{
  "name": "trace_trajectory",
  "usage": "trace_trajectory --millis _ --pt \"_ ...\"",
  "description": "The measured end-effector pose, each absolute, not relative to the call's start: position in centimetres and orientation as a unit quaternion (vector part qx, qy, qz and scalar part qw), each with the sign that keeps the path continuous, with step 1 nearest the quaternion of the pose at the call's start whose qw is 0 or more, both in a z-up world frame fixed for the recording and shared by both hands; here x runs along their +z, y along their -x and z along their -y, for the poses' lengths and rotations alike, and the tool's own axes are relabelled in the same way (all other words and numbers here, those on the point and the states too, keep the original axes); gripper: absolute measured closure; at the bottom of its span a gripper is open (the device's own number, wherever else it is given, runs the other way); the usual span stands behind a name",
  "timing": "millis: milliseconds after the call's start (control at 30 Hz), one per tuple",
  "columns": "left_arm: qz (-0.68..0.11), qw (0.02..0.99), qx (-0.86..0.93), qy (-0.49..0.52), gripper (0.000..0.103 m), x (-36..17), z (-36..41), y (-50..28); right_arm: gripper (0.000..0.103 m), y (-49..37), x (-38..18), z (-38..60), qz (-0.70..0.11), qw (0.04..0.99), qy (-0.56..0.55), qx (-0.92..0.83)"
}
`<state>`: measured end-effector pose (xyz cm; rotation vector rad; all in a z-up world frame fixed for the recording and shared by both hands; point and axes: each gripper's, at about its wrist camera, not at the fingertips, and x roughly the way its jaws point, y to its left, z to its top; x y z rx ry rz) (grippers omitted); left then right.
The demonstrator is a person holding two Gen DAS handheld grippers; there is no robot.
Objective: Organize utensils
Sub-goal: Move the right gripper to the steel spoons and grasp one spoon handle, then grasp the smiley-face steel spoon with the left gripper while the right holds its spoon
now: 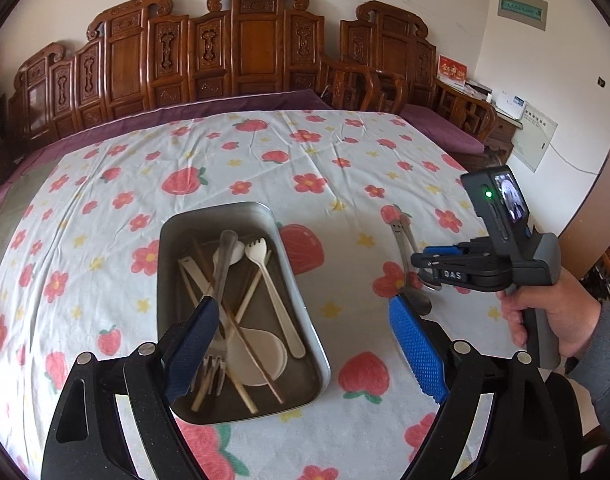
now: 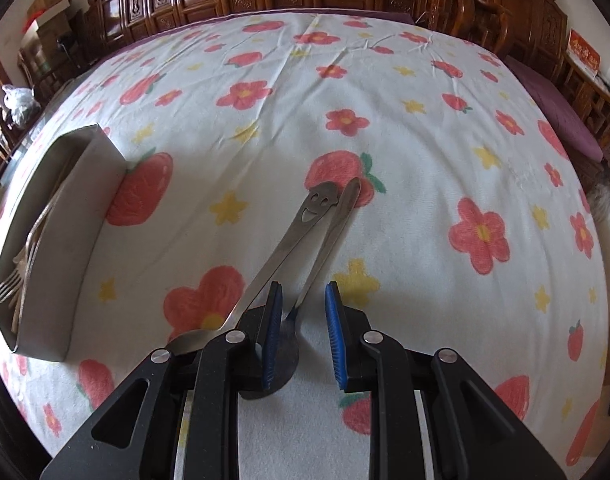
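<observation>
Two metal spoons lie side by side on the strawberry cloth, right under the right gripper, handles running away from it. The smiley-handled spoon sits just left of its fingers; the plain spoon runs between them, its bowl beneath the left pad. Those jaws stand narrowly apart and grip nothing yet. Off to its left is the steel tray, already full of forks, chopsticks and pale plastic pieces. The left gripper hovers over that tray, spread wide and empty. My worry is the closeness of the pair: closing here could pinch both handles, or nudge the smiley one aside. Flat metal on soft cloth may also slip from the pads.
</observation>
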<state>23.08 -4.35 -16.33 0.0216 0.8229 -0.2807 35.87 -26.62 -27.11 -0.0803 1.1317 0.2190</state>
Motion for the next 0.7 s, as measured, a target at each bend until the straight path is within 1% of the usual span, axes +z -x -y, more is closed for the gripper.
trace_trajectory --millis 33,167,233,467,700 --pt "-0.399 0.906 -0.137 -0.012 0.02 -16.4 4.5 -23.1 0.079 -36.0 -27.1 26.4 -0.536 0.837 0.044 0.1" --pt "-0.401 0.905 -0.141 -0.016 0.02 -16.4 5.0 -22.9 0.087 -36.2 -27.1 26.2 -0.546 0.832 0.057 0.087" --pt "-0.401 0.905 -0.143 -0.016 0.02 -16.4 5.3 -22.8 0.098 -36.2 -27.1 26.6 -0.553 0.827 0.055 0.082" --pt "-0.401 0.904 -0.147 -0.023 0.02 -16.3 5.9 -22.5 0.1 -35.9 -27.2 28.0 -0.574 0.814 0.046 0.081" --pt "-0.402 0.902 -0.156 -0.029 0.02 -16.0 7.2 -22.7 0.101 -35.1 -26.9 30.3 -0.575 0.813 0.045 0.075"
